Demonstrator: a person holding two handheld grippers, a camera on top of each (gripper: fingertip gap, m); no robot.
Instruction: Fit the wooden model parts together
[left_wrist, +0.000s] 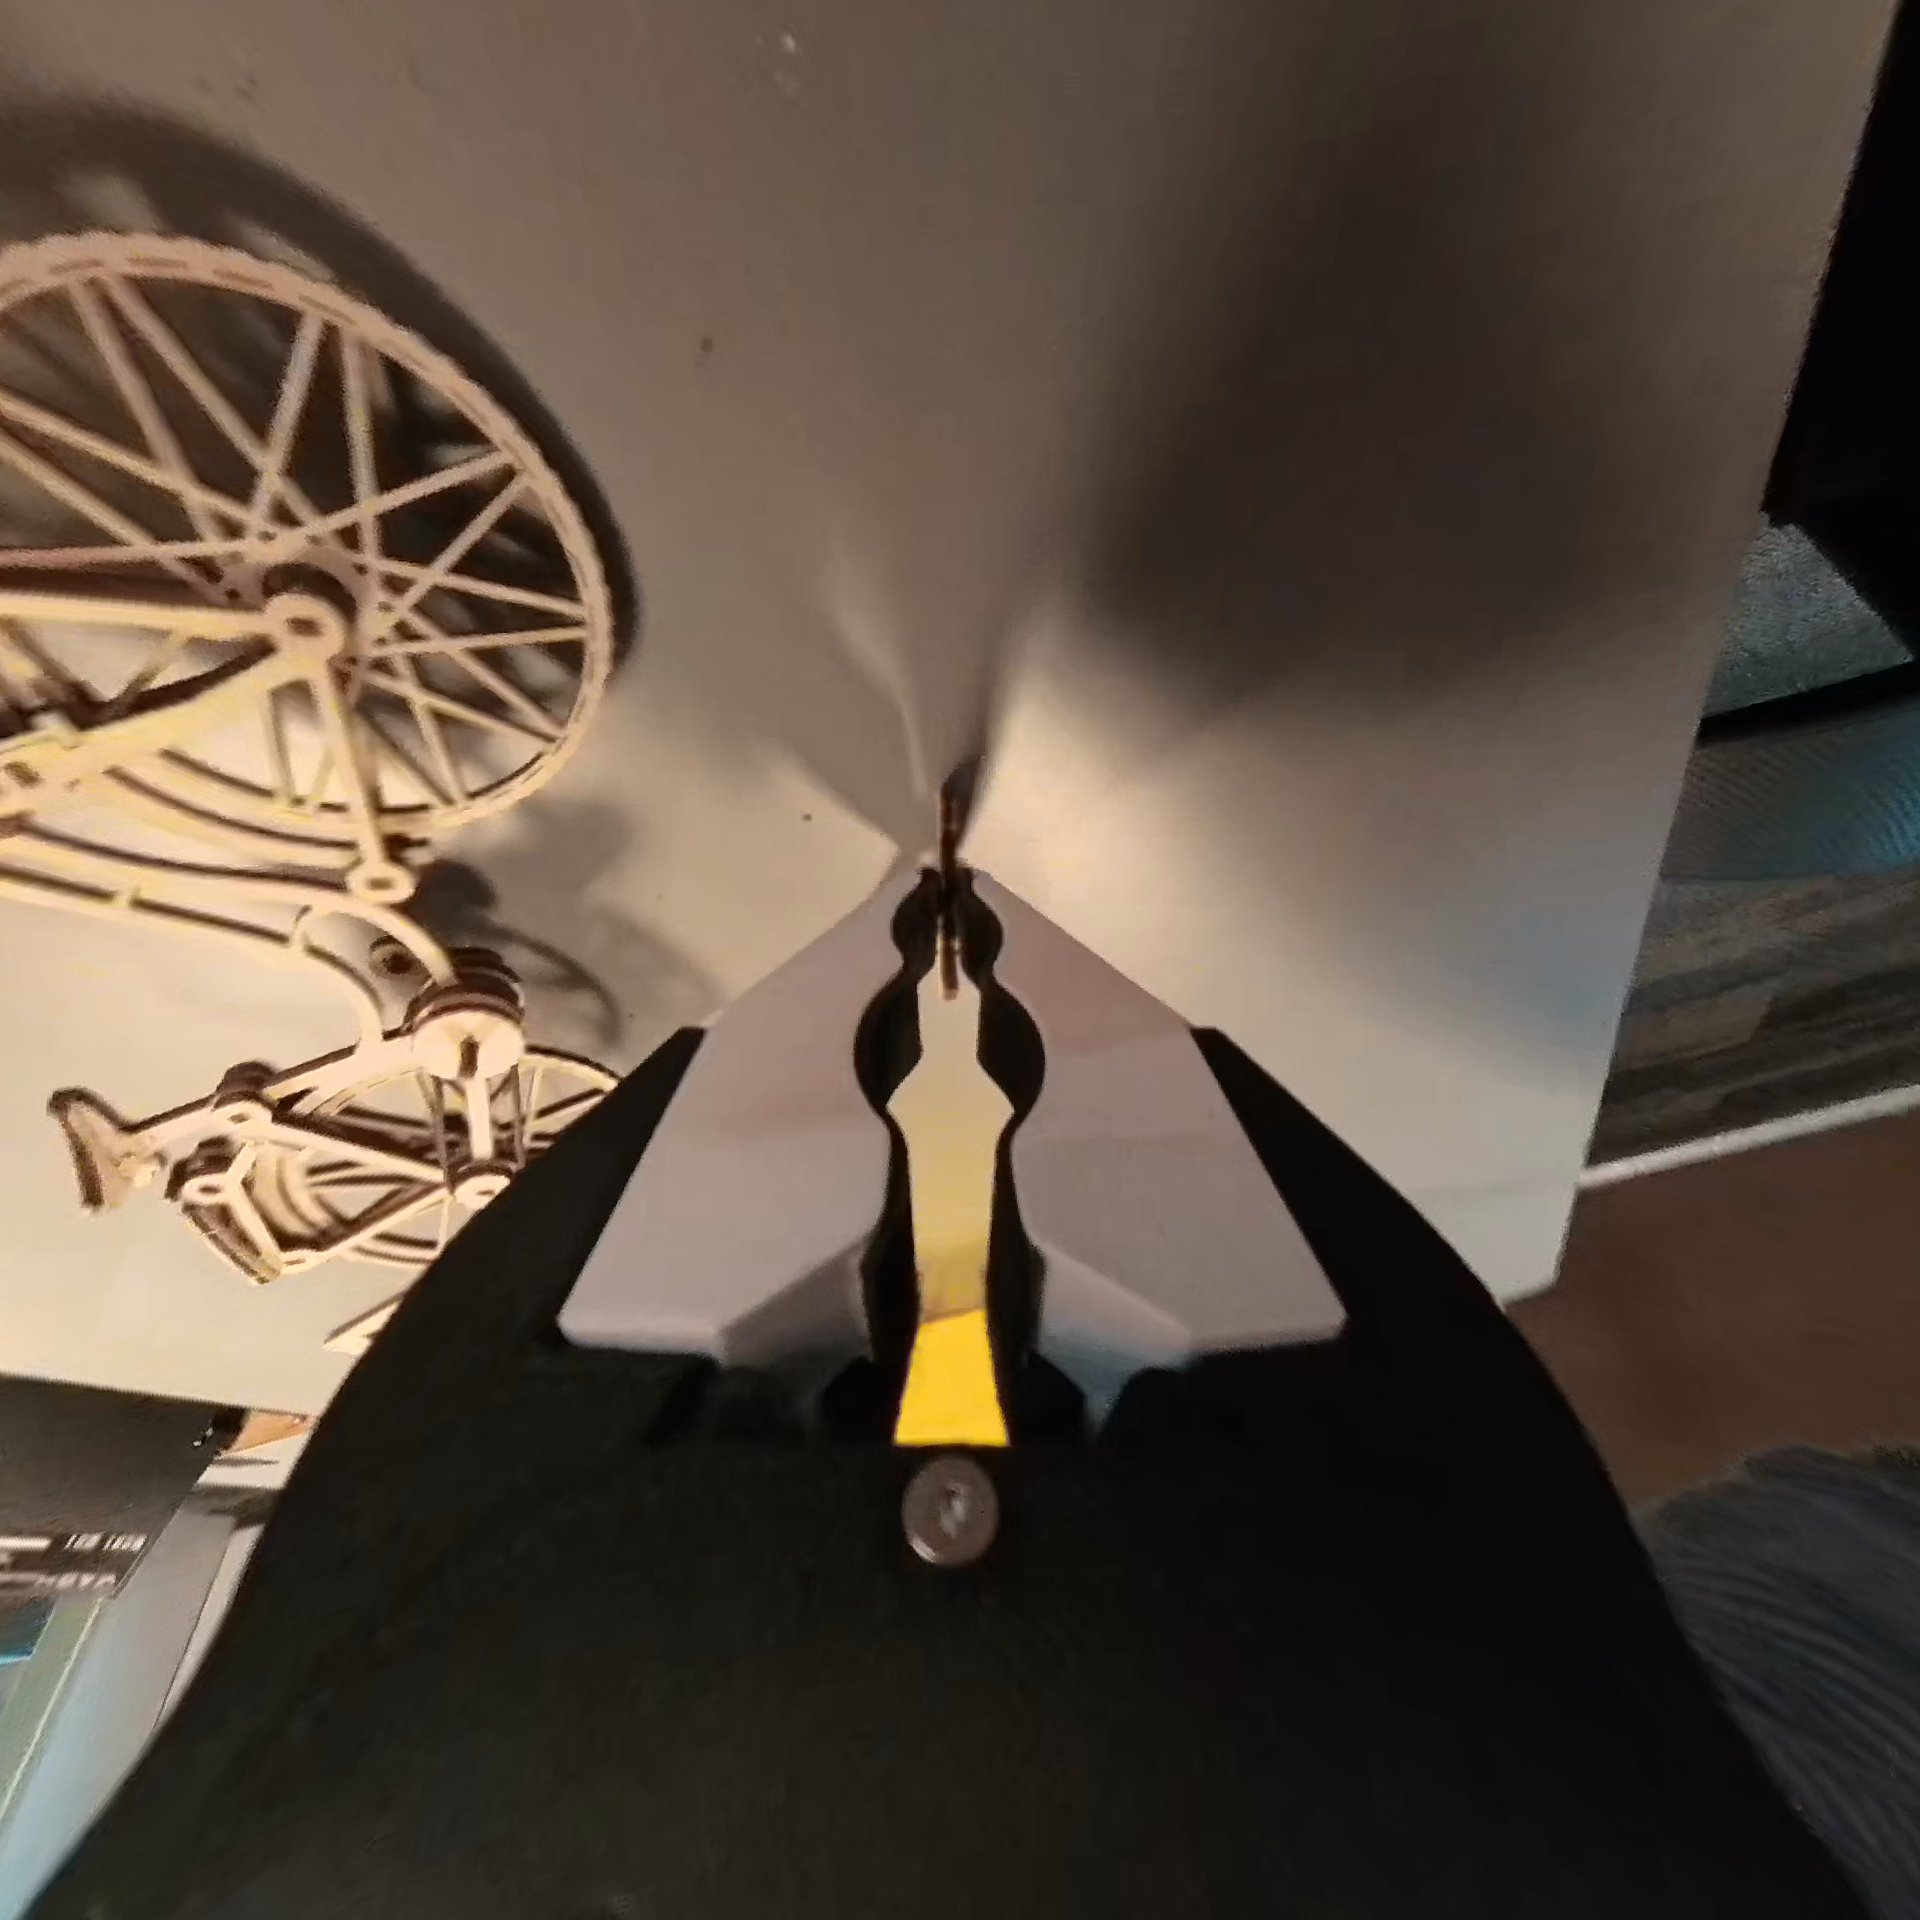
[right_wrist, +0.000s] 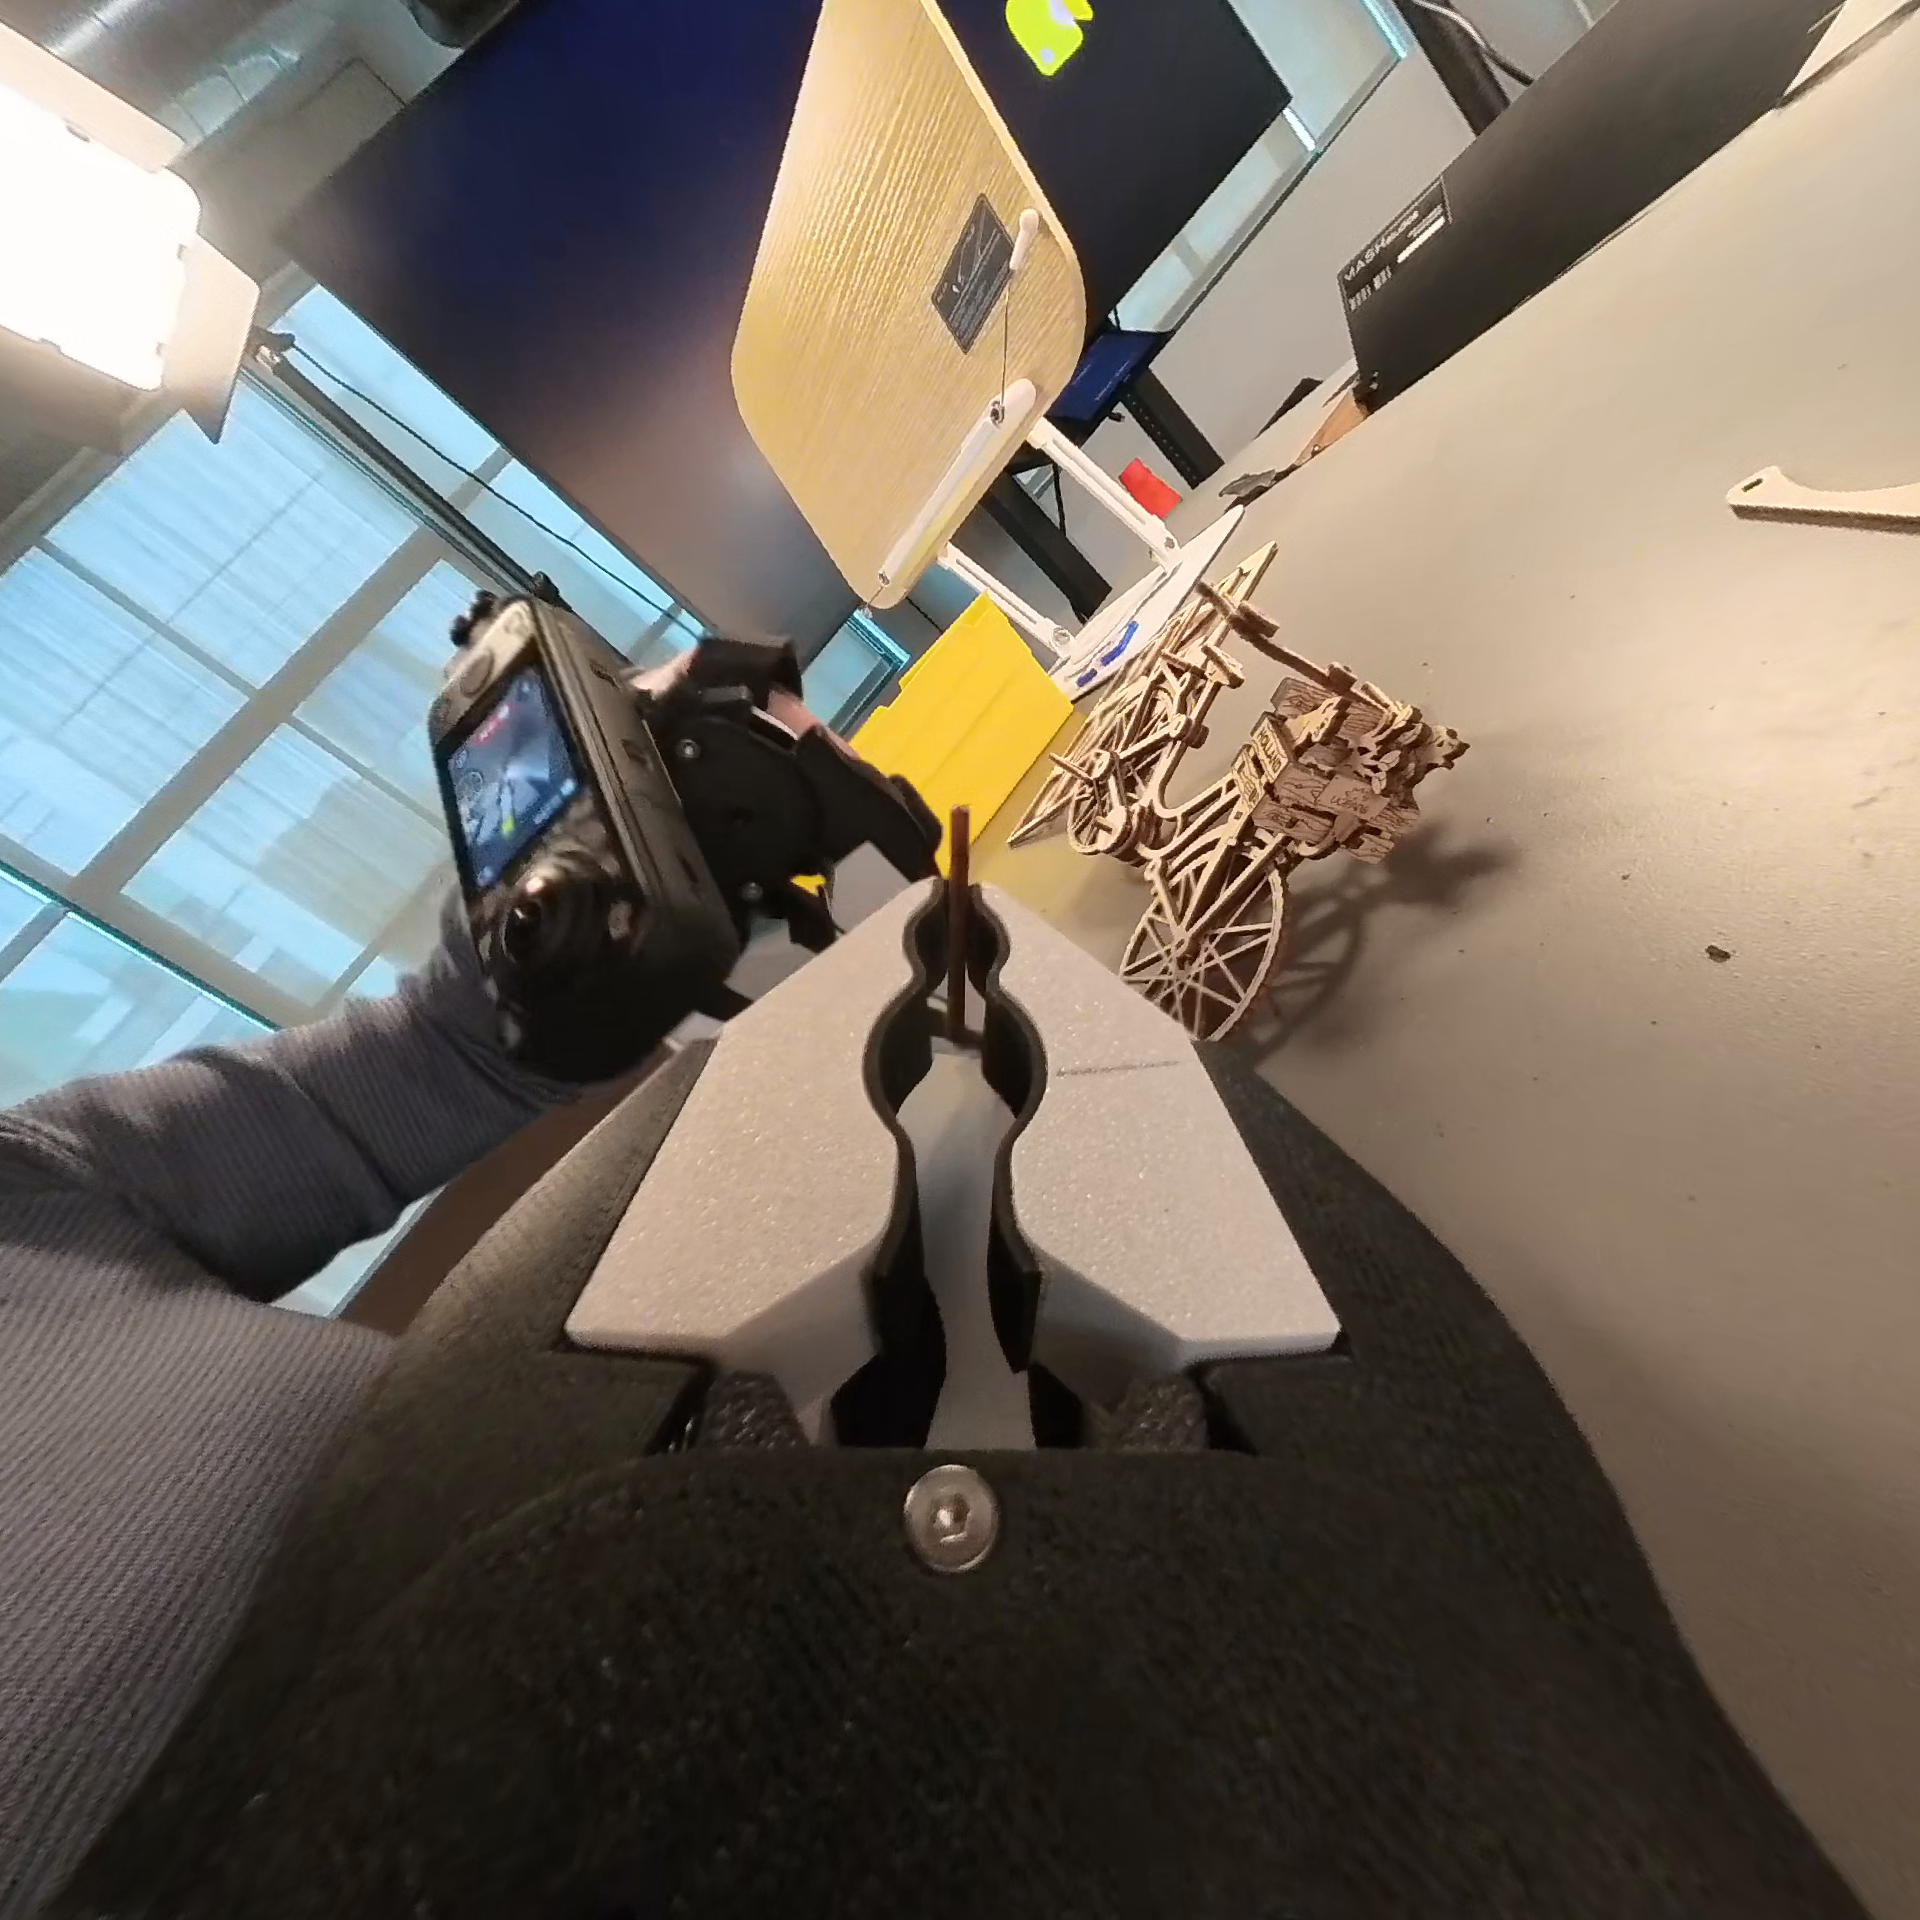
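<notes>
From the left wrist view, we see the left tool (left_wrist: 951, 914) pinched on a thin dark wooden piece (left_wrist: 950, 894), held edge-on so that its outline is impossible to read; only a narrow sliver shows between the wavy black pads. The tips press close to the pale grey desk (left_wrist: 1247, 416), and whether the piece touches the surface we cannot tell. To the left lies the wooden bicycle model (left_wrist: 291, 727), of pale laser-cut ply with fine crossing spokes and a stack of small gears; its frame runs out of the picture at the left edge. A yellow patch (left_wrist: 951, 1340) shows through the gap behind the pads.

In the right wrist view, the right tool (right_wrist: 956, 935) clamps a thin dark wooden strip (right_wrist: 957, 914), again edge-on, standing up past the grey foam-textured fingers (right_wrist: 769, 1153). Beyond it, the left tool (right_wrist: 831, 800) with its black camera (right_wrist: 561, 800) is partly hidden by the strip and a person's grey ribbed sleeve (right_wrist: 208, 1195). The bicycle model (right_wrist: 1247, 790) stands upright on the desk (right_wrist: 1662, 935), well apart from both tools, with an engraved crate on its front. A flat curved wooden part (right_wrist: 1829, 499) lies farther off, cut by the picture's edge. A yellow plastic tray (right_wrist: 966, 707) sits behind the model.
</notes>
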